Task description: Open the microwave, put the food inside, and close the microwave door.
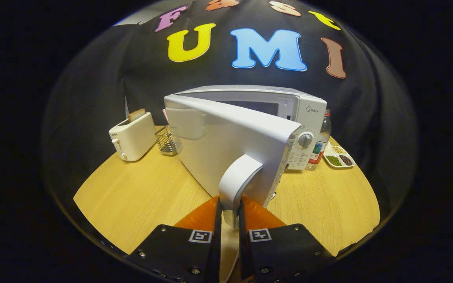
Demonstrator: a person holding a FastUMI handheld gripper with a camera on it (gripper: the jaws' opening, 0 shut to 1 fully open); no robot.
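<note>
Got my gripper [230, 220] pinched on the microwave door handle [237, 184], so I'd swing the door [226, 149] along its arc, not yank straight.

Your gripper view rides low over the worktop [140, 196], facing forward along the fingers [215, 220], very near the microwave door's handle [237, 184], toward the booth wall.

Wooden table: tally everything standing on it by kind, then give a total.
Appliances: 2, the white microwave, its door handle gripped between the gripper fingers, and the cream toaster.
Holders: 2, the wire basket and the white divided tray of beans.
Bottles: 1, the clear plastic bottle.
Total: 5.
</note>
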